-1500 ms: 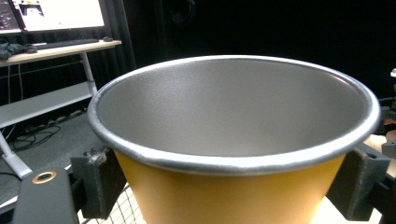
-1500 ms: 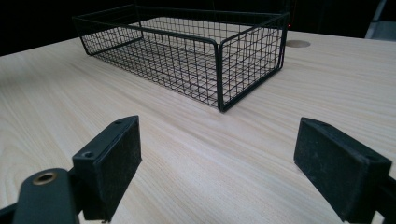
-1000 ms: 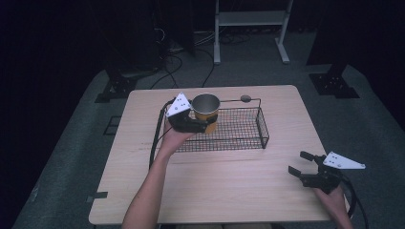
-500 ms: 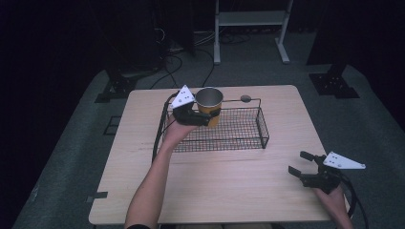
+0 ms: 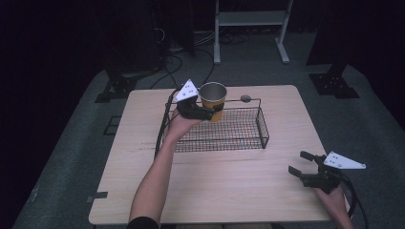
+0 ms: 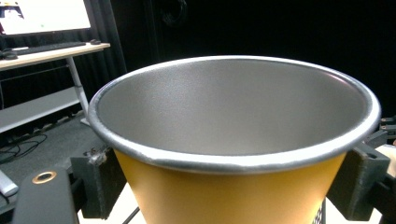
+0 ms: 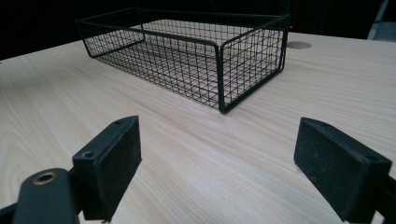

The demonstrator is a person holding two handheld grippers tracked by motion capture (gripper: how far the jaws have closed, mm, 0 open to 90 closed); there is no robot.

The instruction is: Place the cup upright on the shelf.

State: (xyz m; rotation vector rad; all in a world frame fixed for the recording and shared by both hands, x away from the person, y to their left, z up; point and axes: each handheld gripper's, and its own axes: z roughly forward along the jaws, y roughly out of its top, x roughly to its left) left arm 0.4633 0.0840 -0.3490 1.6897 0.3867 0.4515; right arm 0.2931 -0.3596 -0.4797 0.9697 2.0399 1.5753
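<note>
The left tongs point(image 5: 212, 112) grip the yellow cup point(image 5: 213, 100) above the wire basket point(image 5: 239, 136), upper centre of the frame. Next, I think, comes lowering it inside. The right tongs point(image 5: 305, 164) rest open (lower right) on the worktop point(image 5: 229, 191).

On the light wooden table point(image 5: 215, 186) a black wire-mesh basket point(image 5: 239, 131) sits toward the far side. The left gripper point(image 5: 210, 113) is clamped on a yellow paper cup with a silvery inside point(image 5: 213, 98), held upright above the basket's far-left corner — the person's forearm reaching in from the near edge. The right gripper point(image 5: 302, 163) rests at the near right corner — jaws spread, well apart from the basket.
</note>
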